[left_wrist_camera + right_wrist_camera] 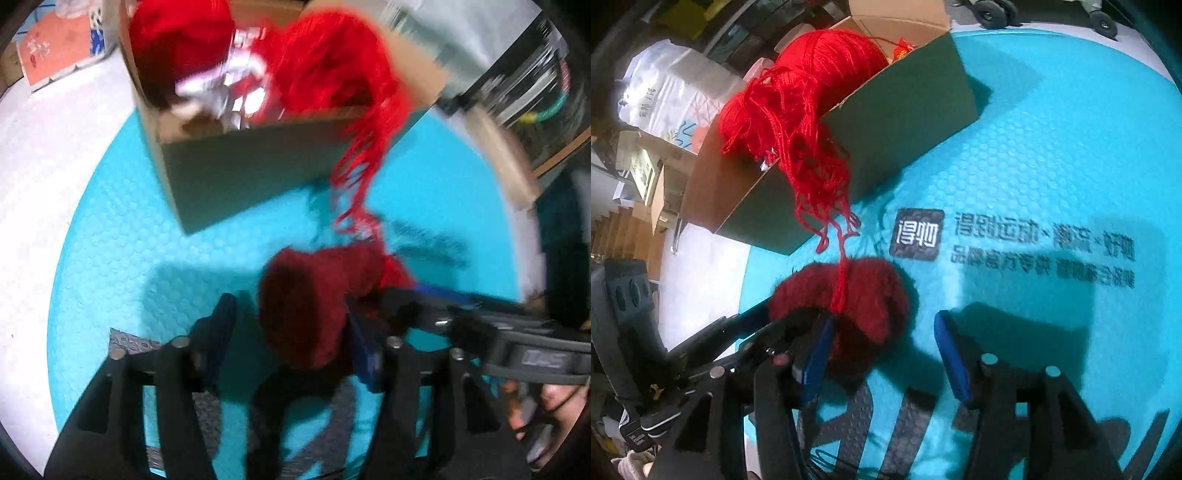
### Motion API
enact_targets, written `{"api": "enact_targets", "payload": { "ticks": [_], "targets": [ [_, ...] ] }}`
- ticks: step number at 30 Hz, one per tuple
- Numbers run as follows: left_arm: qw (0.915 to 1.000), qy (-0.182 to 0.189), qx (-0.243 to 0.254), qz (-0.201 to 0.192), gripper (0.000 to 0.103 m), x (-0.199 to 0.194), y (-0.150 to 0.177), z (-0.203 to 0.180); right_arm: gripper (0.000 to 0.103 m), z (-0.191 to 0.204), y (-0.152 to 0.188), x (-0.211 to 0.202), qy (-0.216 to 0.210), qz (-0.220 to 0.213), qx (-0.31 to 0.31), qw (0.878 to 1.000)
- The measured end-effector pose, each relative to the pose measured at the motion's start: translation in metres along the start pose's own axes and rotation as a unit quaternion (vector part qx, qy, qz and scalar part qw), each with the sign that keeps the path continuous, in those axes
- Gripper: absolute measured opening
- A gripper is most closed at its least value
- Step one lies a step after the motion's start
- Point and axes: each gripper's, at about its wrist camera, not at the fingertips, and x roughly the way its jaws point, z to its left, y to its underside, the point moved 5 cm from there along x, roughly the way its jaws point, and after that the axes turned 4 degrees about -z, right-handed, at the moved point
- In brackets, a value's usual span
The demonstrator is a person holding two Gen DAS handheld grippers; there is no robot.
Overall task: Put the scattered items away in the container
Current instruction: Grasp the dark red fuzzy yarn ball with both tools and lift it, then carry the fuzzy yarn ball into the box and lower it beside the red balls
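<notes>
Both pairs of jaws stand apart around the dark red fuzzy bundle point(846, 314): the right gripper point(882, 350) has it against one pad only, the left gripper point(291, 332) brackets it loosely. Neither squeezes. Bright red yarn point(812, 122) trails from it over the cardboard box point(897, 122) wall onto the blue mat point(1052, 166). Judging by this, the bundle needs a fresh grip, then a lift into the box.
</notes>
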Motion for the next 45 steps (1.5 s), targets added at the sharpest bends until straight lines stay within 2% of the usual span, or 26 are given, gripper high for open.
{"api": "enact_targets", "payload": {
  "ticks": [1,3,5,6,7,8,10,16,24,29,37,45],
  "targets": [
    [1.0,0.005,0.006,0.0,0.064,0.003,0.001,-0.001,0.057,-0.001,0.0,0.002,-0.006,0.003,0.001,1.0],
    [0.999,-0.015,0.041,-0.012,0.065,0.003,0.001,-0.007,0.056,0.004,0.001,0.016,-0.017,0.016,0.001,1.0],
    [0.9983,-0.012,0.054,-0.021,0.063,0.002,0.002,-0.011,0.045,0.002,0.002,0.021,-0.026,0.02,0.004,0.999],
    [0.9982,-0.009,0.055,-0.02,0.061,0.002,0.003,-0.013,0.036,0.002,0.003,0.023,-0.034,0.02,0.003,0.999],
    [0.9978,-0.003,0.062,-0.024,0.049,0.0,0.005,-0.017,0.029,0.005,0.003,0.025,-0.038,0.021,0.002,0.999],
    [0.9977,0.013,0.063,-0.021,0.034,-0.001,0.008,-0.021,0.028,0.007,0.005,0.026,-0.04,0.023,0.0,0.999],
    [0.9978,0.019,0.061,-0.017,0.033,-0.005,0.012,-0.024,0.024,0.009,0.008,0.024,-0.034,0.02,-0.007,0.999],
    [0.9974,0.043,0.059,-0.006,0.032,-0.019,0.026,-0.023,0.023,0.015,0.02,0.008,-0.033,0.01,-0.021,0.999],
    [0.9958,0.052,0.073,-0.017,0.032,-0.046,0.033,-0.032,0.023,0.029,0.036,-0.023,-0.07,-0.002,-0.031,0.997],
    [0.9941,0.054,0.083,-0.043,0.032,-0.073,0.014,-0.041,0.023,0.042,0.03,-0.049,-0.084,-0.025,-0.039,0.995],
    [0.9891,0.032,0.115,-0.086,0.032,-0.106,-0.025,-0.053,0.023,0.066,0.003,-0.083,-0.096,-0.066,-0.061,0.991],
    [0.983,-0.001,0.135,-0.125,0.032,-0.128,-0.067,-0.046,0.023,0.098,-0.041,-0.102,-0.091,-0.095,-0.098,0.986]
  ]
}}
